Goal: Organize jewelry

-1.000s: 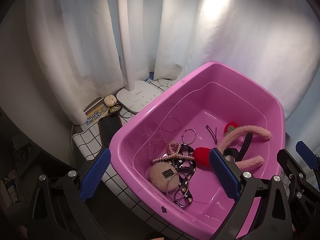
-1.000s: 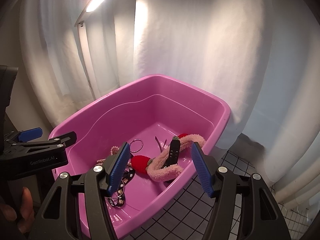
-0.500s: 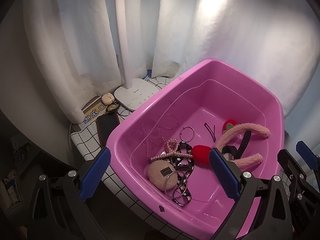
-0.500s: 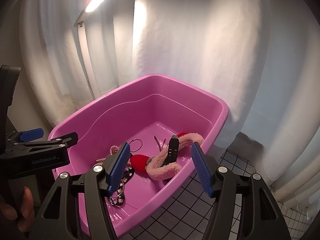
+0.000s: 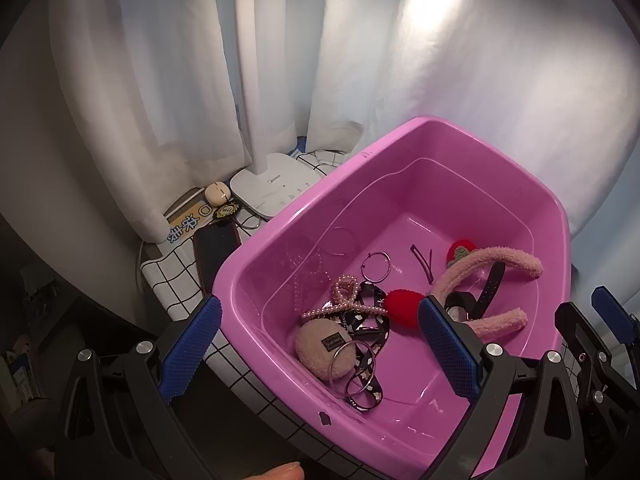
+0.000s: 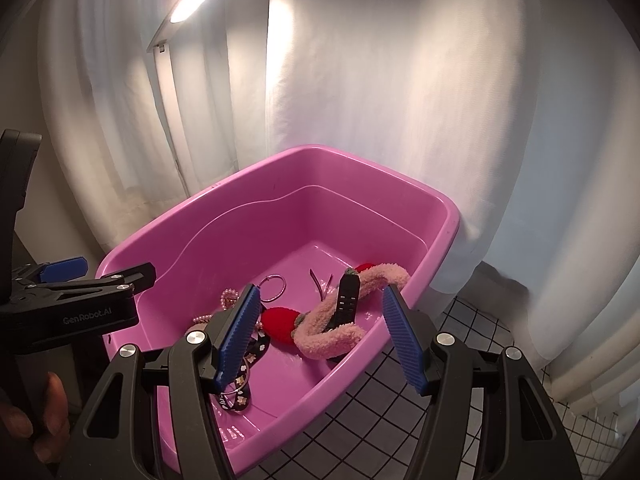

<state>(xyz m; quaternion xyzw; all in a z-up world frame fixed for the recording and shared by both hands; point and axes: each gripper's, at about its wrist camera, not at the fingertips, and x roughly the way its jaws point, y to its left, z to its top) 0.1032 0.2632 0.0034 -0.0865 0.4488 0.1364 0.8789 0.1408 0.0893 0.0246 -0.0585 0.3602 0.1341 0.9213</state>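
A pink plastic tub (image 5: 304, 220) holds the jewelry: a pearl claw clip (image 5: 345, 299), a beige fluffy puff (image 5: 320, 344), a metal hoop (image 5: 376, 266), a black hairpin (image 5: 421, 259), a red pom-pom (image 5: 402, 307), a fuzzy pink headband (image 5: 496, 258) and a black strap (image 5: 491, 285). My left gripper (image 5: 316, 307) hangs open over the tub's near left corner with nothing between its fingers. My right gripper (image 6: 320, 294) is open above the tub's (image 6: 440, 216) near right side. The headband (image 6: 332, 332) and pom-pom (image 6: 282, 322) lie below it, untouched.
A white lamp base (image 5: 276, 184), a dark phone (image 5: 216, 248) and a small earbud case (image 5: 218, 193) sit left of the tub on a checked cloth (image 5: 168, 272). White curtains hang close behind. A person's hand (image 6: 24, 420) holds the left gripper (image 6: 100, 272).
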